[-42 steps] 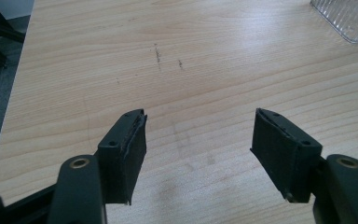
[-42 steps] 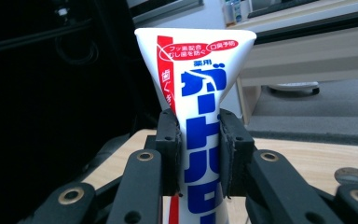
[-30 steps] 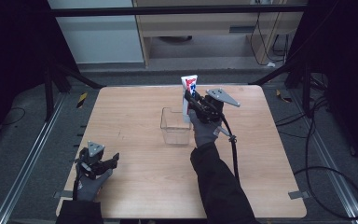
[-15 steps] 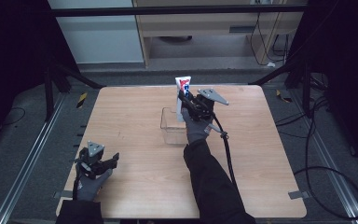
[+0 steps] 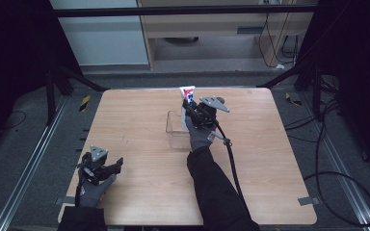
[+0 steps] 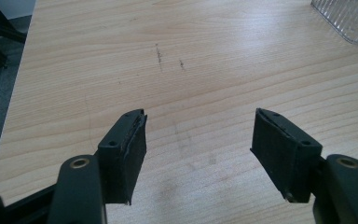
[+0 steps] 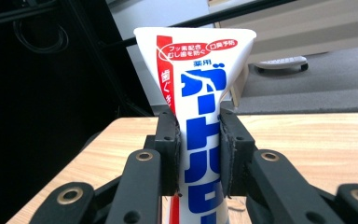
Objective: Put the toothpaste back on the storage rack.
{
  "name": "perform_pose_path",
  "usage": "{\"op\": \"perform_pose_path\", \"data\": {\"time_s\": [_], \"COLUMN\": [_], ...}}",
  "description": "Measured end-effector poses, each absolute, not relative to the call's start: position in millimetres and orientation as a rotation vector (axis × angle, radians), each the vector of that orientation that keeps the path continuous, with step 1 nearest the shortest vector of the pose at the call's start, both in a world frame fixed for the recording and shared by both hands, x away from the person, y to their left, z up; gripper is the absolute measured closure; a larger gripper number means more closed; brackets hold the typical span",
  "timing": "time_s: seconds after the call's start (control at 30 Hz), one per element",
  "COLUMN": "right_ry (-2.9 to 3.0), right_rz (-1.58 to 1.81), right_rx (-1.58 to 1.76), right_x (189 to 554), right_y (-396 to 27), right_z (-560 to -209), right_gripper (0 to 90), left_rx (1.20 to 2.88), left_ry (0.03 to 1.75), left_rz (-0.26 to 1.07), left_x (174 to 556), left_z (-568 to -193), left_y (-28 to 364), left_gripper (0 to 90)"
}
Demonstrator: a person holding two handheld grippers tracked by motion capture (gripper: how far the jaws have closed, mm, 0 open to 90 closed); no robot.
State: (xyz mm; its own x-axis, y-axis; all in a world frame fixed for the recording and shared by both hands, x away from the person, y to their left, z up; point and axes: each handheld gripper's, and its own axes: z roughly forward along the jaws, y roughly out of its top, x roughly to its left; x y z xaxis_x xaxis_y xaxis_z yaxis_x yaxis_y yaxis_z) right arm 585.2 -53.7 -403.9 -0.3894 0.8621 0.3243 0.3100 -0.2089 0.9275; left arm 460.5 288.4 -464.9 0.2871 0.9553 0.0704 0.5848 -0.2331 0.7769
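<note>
Left gripper [image 5: 107,166] low over the table's [image 5: 139,120] near-left corner, jaws spread, empty. Right gripper [image 7: 198,140] pinches the toothpaste tube [image 7: 196,93] mid-body, upright above the clear plastic container [image 5: 176,130]. Tube likely light, soft, squashable; grip flat faces gently.

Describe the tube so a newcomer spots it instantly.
Start at the wooden table and find the clear plastic box near its far middle. Just above it, the right gripper holds the toothpaste tube upright: white, with bold blue lettering and a red stripe.
</note>
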Motion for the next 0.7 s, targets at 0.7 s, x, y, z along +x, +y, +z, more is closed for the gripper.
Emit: {"op": "perform_pose_path", "data": {"time_s": [0.7], "right_ry": [1.750], "right_rz": [1.481], "right_rx": [1.362], "right_x": [585], "right_y": [-43], "right_z": [-424], "right_gripper": [70.7], "left_rx": [1.920], "left_ry": [1.377], "left_rz": [0.741], "left_x": [460], "left_z": [-465], "left_y": [288], "left_gripper": [34.2]}}
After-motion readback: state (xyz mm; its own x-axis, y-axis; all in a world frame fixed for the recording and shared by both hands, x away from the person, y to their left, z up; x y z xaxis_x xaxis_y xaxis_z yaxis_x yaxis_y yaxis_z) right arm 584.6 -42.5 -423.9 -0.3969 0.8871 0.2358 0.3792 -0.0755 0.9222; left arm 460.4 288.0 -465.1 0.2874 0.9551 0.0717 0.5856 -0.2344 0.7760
